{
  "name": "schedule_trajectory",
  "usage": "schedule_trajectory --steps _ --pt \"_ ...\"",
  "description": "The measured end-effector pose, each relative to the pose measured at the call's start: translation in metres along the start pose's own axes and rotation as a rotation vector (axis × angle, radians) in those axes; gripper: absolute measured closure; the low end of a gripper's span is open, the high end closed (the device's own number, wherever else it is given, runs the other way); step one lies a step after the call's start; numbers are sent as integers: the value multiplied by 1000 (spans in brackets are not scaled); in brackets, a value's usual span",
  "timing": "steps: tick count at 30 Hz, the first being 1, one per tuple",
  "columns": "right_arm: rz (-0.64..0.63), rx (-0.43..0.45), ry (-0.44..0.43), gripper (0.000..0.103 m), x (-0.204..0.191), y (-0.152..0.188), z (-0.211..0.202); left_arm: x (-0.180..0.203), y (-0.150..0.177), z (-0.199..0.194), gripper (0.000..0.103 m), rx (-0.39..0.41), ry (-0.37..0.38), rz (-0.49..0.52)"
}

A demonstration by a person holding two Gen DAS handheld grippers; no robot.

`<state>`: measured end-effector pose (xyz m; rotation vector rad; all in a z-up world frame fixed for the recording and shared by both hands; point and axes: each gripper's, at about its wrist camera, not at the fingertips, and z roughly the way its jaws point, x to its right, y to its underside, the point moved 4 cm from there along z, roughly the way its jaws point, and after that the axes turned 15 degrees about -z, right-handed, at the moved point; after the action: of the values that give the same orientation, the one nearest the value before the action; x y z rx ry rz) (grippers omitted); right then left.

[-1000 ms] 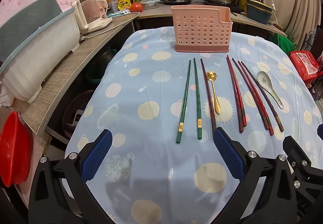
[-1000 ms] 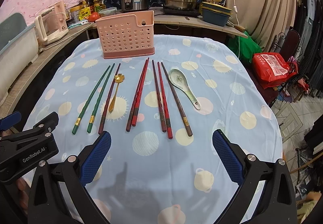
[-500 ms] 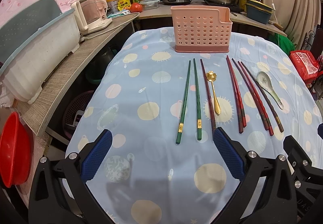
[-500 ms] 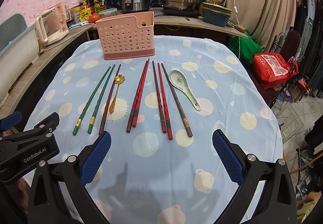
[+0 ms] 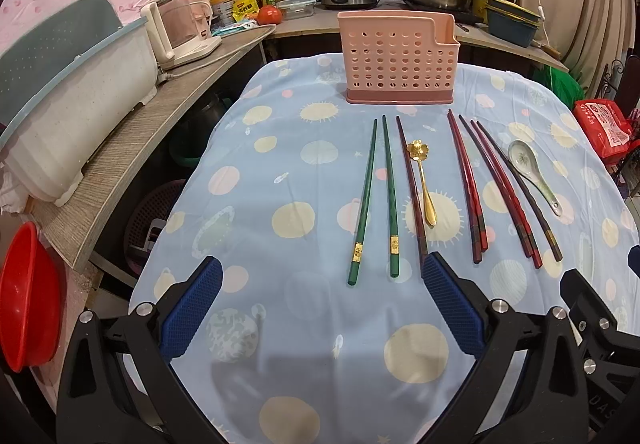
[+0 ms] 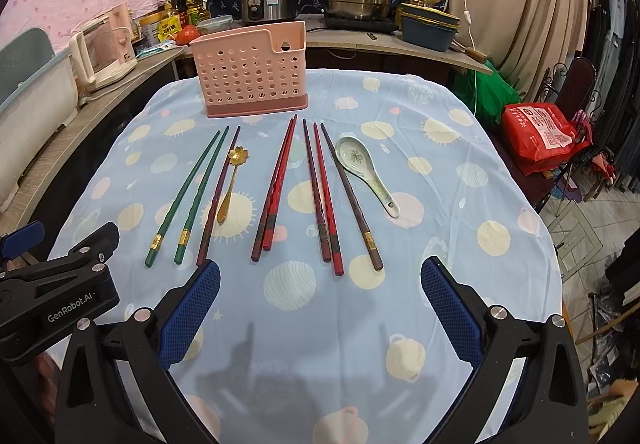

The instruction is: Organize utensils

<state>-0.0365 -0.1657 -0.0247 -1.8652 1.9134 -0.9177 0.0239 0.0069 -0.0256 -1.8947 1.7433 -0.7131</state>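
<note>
A perforated pink plastic utensil caddy [image 5: 396,61] stands upright at the far end of a table draped in a pale blue cloth printed with suns and planets [image 5: 280,171], its interior hidden behind the front wall. In front of the caddy, laid out in a row on the cloth, lie a pair of green chopsticks with gold bands [image 5: 374,199], a single dark maroon chopstick [image 5: 410,179] touching a gold flower-headed spoon [image 5: 423,179], a pair of red chopsticks [image 5: 466,183], two more red-and-dark chopsticks [image 6: 323,195], one brown chopstick with a gold band [image 6: 352,199] and a white ceramic soup spoon with a green motif [image 6: 362,169]. The near end of the maroon chopstick is cut off behind a blue pad of the left gripper [image 5: 320,308], which hovers wide open and empty over the near edge. The right gripper [image 6: 320,308] is likewise spread open, holding nothing. "GenRobot.AI" reads on the left tool's black body in the right camera. Behind the caddy, a steel rice cooker [image 6: 267,1] carries a label too small to read, as does the red bag [image 6: 540,133] off to the caddy's right.
</note>
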Motion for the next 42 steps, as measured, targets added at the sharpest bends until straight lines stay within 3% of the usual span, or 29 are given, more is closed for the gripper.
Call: schedule_trajectory --steps 19,34,42 --pt "12 -18 -5 7 -1 4 10 2 1 13 7 -28 15 0" --pt "62 -70 3 7 26 9 42 -9 3 63 9 -102 7 -9" --pt "74 -104 -8 7 28 11 61 -8 9 93 30 -163 28 -1"
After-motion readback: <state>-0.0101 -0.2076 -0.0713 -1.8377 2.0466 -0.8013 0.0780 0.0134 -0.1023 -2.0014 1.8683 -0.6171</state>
